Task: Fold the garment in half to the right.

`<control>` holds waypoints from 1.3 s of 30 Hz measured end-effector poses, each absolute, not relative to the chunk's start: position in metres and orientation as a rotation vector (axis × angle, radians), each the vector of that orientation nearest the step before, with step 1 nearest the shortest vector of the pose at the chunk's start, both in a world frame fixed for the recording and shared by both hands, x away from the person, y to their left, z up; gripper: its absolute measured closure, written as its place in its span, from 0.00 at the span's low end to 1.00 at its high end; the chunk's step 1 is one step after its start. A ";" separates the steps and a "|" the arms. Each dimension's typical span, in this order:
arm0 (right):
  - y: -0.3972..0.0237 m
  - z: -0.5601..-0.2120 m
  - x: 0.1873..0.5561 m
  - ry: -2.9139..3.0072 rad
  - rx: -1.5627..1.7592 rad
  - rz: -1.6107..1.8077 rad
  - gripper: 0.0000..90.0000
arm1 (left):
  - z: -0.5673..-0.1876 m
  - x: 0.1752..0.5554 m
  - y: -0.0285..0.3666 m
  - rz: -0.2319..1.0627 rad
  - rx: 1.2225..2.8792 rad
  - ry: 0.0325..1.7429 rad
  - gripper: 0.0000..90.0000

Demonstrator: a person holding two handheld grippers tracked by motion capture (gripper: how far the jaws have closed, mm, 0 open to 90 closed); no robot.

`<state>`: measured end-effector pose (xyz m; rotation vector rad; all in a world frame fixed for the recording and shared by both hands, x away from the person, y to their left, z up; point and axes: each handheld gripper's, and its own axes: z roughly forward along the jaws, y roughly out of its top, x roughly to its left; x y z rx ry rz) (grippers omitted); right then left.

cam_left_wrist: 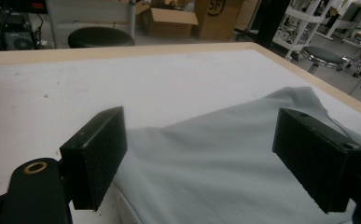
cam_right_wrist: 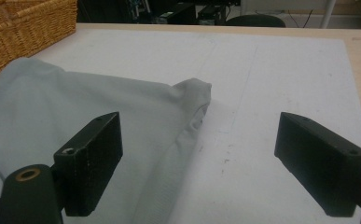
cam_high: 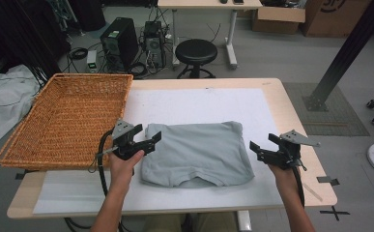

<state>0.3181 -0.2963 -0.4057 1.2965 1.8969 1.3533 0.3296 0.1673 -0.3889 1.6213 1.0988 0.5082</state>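
Note:
A folded pale grey garment point(cam_high: 196, 152) lies flat on the white mat point(cam_high: 199, 104) in the middle of the table. My left gripper point(cam_high: 148, 140) hovers at the garment's left edge, jaws wide open with nothing between them; in the left gripper view the grey cloth point(cam_left_wrist: 206, 177) spreads below and beyond the jaws. My right gripper point(cam_high: 262, 145) stands open just off the garment's right edge, over the bare mat. In the right gripper view the garment point(cam_right_wrist: 75, 121) lies to the left, its folded corner point(cam_right_wrist: 194, 91) ahead of the gripper point(cam_right_wrist: 199, 163).
A wide wicker basket point(cam_high: 39, 140) sits at the table's left end, overhanging the edge, and shows as a corner point(cam_right_wrist: 29, 28) in the right gripper view. A black stool point(cam_high: 195, 50), computer towers and cables stand on the floor beyond the table.

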 end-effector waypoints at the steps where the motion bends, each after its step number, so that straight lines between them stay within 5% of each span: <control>1: -0.297 -0.406 0.318 1.895 1.298 1.353 0.16 | -0.389 0.330 0.167 0.508 1.622 1.100 0.20; 22: -0.288 -0.417 0.303 1.934 1.312 1.332 0.17 | -0.401 0.346 0.164 0.512 1.648 1.181 0.21; 33: -0.289 -0.418 0.305 1.943 1.302 1.339 0.17 | -0.435 0.346 0.169 0.418 1.719 1.357 0.22; 39: -0.287 -0.419 0.306 1.949 1.299 1.347 0.17 | -0.444 0.347 0.163 0.392 1.785 1.350 0.31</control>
